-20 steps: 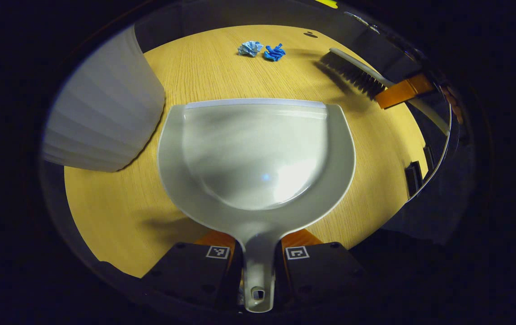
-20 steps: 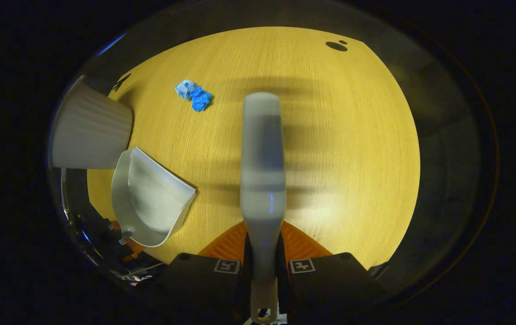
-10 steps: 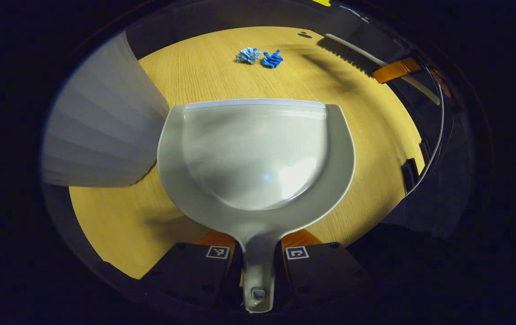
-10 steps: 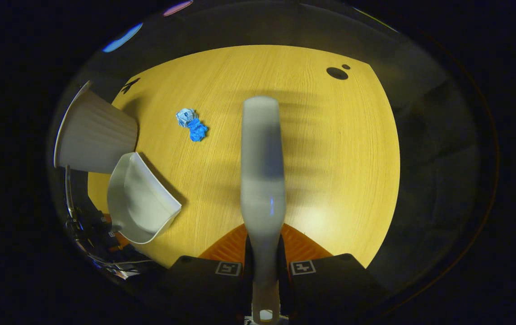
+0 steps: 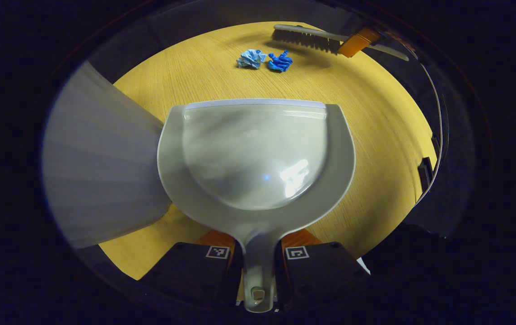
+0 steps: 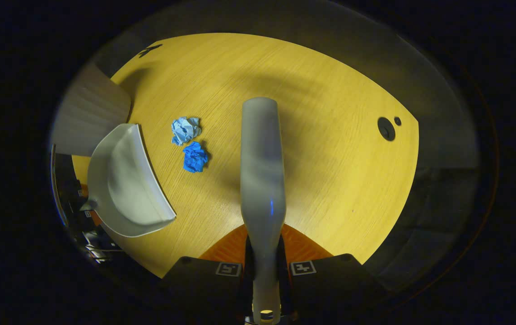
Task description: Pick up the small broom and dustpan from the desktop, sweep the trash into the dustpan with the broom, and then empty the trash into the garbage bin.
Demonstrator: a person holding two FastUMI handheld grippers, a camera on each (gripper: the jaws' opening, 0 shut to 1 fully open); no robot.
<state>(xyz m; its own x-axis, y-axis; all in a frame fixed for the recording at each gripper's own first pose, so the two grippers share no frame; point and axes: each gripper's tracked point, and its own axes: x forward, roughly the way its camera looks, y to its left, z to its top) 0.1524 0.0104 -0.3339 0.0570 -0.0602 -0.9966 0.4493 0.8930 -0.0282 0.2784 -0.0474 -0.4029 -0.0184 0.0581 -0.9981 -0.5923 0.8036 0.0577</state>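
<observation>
On the yellow desk [image 5: 375, 135], at twelve o'clock in the left gripper view, two crumpled paper balls [image 5: 251, 58] lie side by side, with the broom [image 5: 312, 39] just beyond them at one o'clock. The left gripper [image 5: 258, 258] clamps the dustpan [image 5: 256, 158] by its handle; the right gripper [image 6: 262, 271] clamps the broom's handle. The bin [image 5: 99, 167] stands at nine o'clock, behind the dustpan's edge.

The pan's front lip sits well short of the trash (apparently lifted off the wood), so a brisk sweep could likely scatter the light balls past or under it.

Compared with half a second ago, the broom has swung round behind the trash, and the bin looms larger beside the pan.
</observation>
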